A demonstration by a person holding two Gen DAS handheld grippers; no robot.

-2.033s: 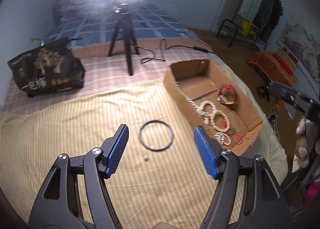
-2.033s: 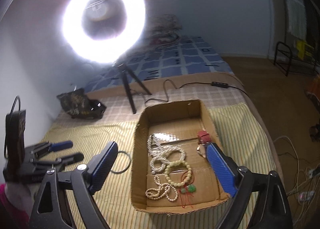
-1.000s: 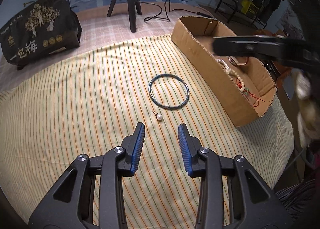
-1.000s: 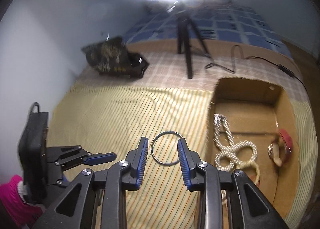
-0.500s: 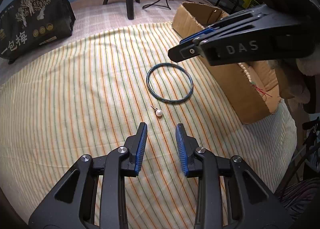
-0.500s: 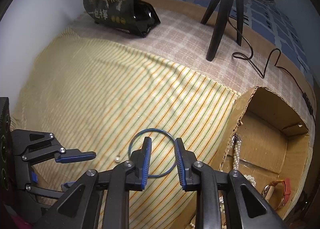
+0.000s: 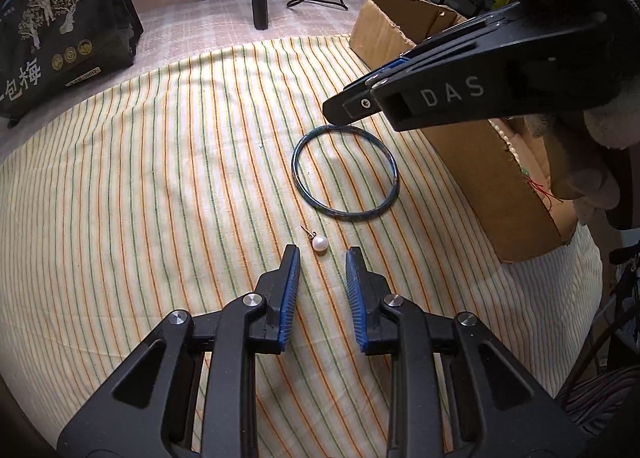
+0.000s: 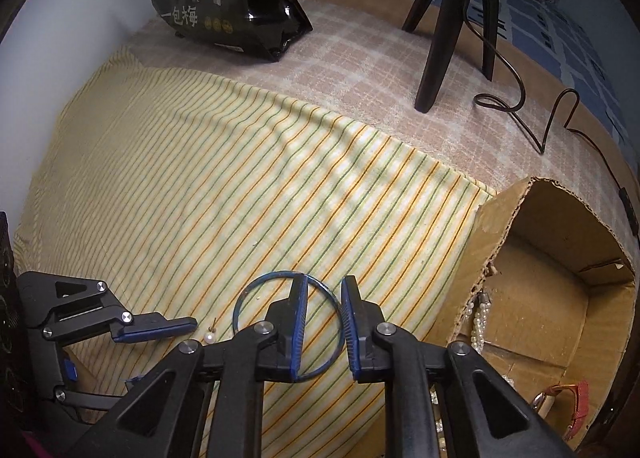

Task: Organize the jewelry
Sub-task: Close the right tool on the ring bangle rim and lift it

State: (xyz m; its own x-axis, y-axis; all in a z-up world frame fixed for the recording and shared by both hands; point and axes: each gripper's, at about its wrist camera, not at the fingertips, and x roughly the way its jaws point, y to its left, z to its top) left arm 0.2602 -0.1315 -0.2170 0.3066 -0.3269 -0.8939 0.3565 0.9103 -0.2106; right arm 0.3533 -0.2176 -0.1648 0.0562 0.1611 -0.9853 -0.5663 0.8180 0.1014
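Observation:
A thin dark blue bangle (image 7: 345, 171) lies flat on the striped cloth (image 7: 160, 178). A small pearl earring (image 7: 320, 244) lies just in front of it. My left gripper (image 7: 322, 254) is open, low over the cloth, with the pearl just ahead of its tips. My right gripper (image 8: 323, 282) is open with a narrow gap and straddles the right rim of the bangle (image 8: 256, 286). In the left wrist view it (image 7: 340, 114) comes in from the right over the bangle's far edge. The pearl (image 8: 208, 336) lies left of it.
An open cardboard box (image 8: 560, 298) with pearl strands and a red-strap watch (image 8: 576, 406) stands on the right. A black snack bag (image 7: 52, 30) lies at the back left. A tripod (image 8: 452, 18) and its cable (image 8: 532, 118) stand on the checked cloth behind.
My left gripper has lowered and come up to the pearl. My right gripper has dropped further over the bangle, so that its fingers straddle the rim.

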